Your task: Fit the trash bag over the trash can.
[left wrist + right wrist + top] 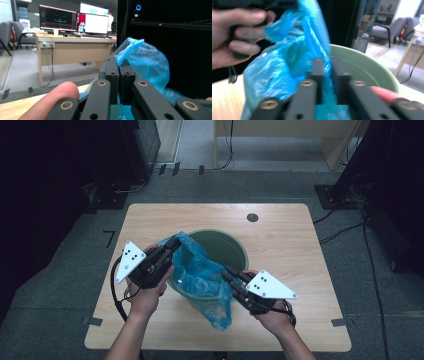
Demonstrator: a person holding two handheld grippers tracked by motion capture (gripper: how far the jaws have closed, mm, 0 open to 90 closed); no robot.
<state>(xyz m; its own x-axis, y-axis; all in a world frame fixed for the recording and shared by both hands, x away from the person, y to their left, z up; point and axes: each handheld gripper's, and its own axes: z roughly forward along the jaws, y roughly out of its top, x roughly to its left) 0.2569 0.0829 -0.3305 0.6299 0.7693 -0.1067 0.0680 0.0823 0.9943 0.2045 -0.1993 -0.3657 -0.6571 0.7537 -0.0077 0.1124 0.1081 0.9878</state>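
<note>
A green bucket (pixel 235 251) stands in the middle of the wooden table (pixel 280 227). A crumpled blue plastic bag (pixel 202 280) drapes over its near rim and down its front. My left gripper (pixel 175 242) is shut on the bag's upper left edge, and in the left gripper view the blue film (pixel 147 62) rises from between the closed jaws. My right gripper (pixel 226 271) is shut on the bag's right side at the bucket's near rim. In the right gripper view the bag (pixel 287 60) is pinched between the jaws, with the bucket rim (pixel 367 60) behind.
A round grommet hole (pixel 252 217) sits near the table's far edge. A pale wooden desk (pixel 290 135) stands beyond the table, with cables (pixel 345 220) on the floor at right. The other hand (pixel 239 32) shows at upper left in the right gripper view.
</note>
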